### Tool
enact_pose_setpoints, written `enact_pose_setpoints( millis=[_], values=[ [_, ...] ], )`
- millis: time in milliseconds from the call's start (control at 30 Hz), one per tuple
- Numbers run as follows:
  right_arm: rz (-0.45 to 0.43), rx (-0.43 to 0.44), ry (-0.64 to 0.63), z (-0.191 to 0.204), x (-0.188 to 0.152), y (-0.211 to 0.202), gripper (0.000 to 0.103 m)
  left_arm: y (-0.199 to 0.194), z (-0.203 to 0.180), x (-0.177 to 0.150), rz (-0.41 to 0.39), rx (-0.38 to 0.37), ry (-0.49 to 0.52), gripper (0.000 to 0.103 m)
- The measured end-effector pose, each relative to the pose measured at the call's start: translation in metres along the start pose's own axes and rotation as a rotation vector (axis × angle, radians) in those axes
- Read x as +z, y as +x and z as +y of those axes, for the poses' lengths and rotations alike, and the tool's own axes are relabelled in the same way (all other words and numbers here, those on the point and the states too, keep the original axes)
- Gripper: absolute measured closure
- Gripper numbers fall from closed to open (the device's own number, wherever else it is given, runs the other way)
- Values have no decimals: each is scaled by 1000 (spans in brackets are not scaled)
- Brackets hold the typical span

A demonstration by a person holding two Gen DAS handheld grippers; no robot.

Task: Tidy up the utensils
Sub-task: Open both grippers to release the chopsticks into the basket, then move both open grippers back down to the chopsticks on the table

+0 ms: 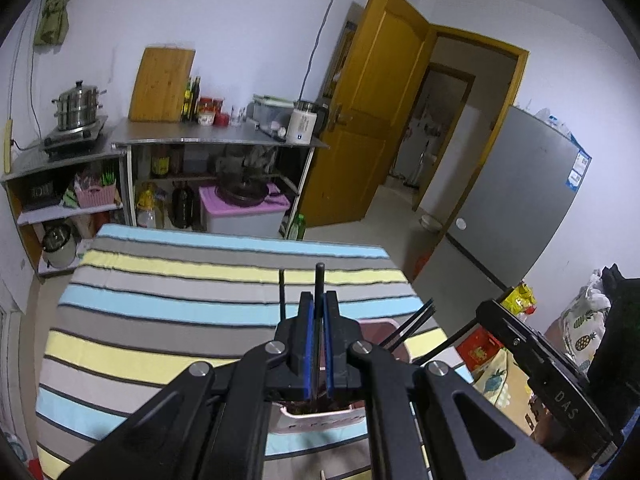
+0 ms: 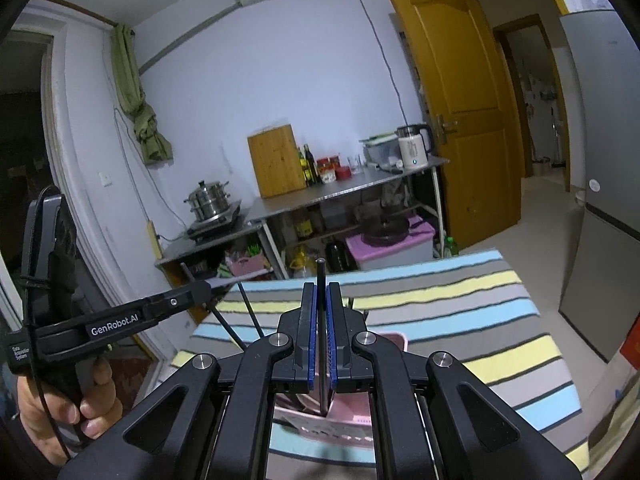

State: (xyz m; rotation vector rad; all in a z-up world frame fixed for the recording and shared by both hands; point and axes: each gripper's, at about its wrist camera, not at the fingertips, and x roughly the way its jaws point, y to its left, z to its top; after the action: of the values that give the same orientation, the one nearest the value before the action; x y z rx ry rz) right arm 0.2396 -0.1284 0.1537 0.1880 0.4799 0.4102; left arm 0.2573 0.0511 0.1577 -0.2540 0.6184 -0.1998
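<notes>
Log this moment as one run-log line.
left tongs: shut on black chopstick | right tongs: shut on black chopstick | both above pink holder on striped cloth

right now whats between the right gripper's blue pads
A thin dark chopstick stands clamped between them, its lower end in the pink holder; the right wrist view shows it.

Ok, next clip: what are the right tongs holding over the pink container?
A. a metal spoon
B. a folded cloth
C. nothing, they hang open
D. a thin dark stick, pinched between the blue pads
D: in the right wrist view the right tongs are shut on a thin dark stick that runs down into the pink container.
</notes>
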Motion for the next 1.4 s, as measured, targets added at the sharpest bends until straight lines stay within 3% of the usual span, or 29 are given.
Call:
enact_pose_setpoints(
  millis=[433,533,667,933,1400],
  values=[
    [100,3,3,-3,-29,27,99,26,10,-22,75,28,16,98],
    [121,6,13,-5,-28,28,97,25,10,-25,76,46,32,91],
    [107,-4,-1,-6,-27,15,89,14,11,-25,48,45,31,78],
    [72,-5,-3,-5,-29,-15,89,-16,11,-33,-3,60,50,77],
    [84,8,12,-5,-69,-52,89,-53,-3,-91,-20,46,54,73]
  ],
)
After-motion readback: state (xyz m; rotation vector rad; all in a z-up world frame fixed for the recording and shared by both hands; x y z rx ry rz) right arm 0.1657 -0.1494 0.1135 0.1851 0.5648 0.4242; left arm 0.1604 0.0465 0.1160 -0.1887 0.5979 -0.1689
